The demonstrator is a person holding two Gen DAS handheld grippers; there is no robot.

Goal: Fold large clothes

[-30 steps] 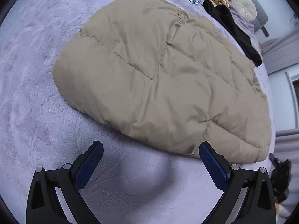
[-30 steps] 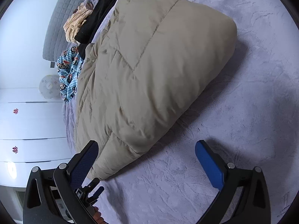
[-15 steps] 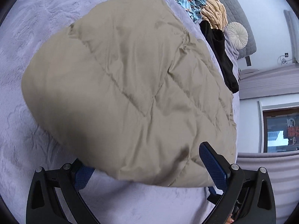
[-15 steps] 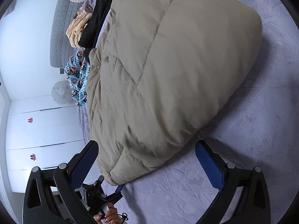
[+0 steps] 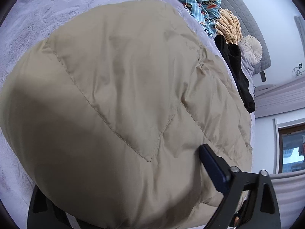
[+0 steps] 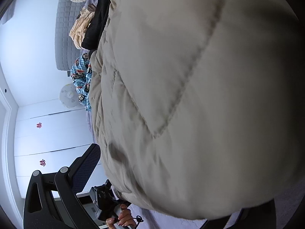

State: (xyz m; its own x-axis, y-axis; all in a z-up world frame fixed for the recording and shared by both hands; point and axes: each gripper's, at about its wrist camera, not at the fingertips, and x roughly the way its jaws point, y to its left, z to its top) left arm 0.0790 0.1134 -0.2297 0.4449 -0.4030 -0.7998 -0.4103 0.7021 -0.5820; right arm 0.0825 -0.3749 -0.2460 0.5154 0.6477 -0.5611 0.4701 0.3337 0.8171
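Note:
A large beige quilted down jacket lies folded on a lavender bed and fills both views. My left gripper is open wide, its jaws astride the jacket's near edge. The right finger rests on top of the fabric; the left finger is hidden under it. My right gripper is also open around the jacket's edge. Its left finger shows beside the fabric; the right finger is mostly hidden beneath the bulge.
A blue cartoon-print garment, a tan garment, a black garment and a round cream cushion lie by the grey headboard. White cupboards stand beyond. The other hand and gripper handle show low down.
Both grippers have pushed forward onto the jacket's near edge. The fabric now bulges between the open jaws and hides one finger of each. The jaws stayed open.

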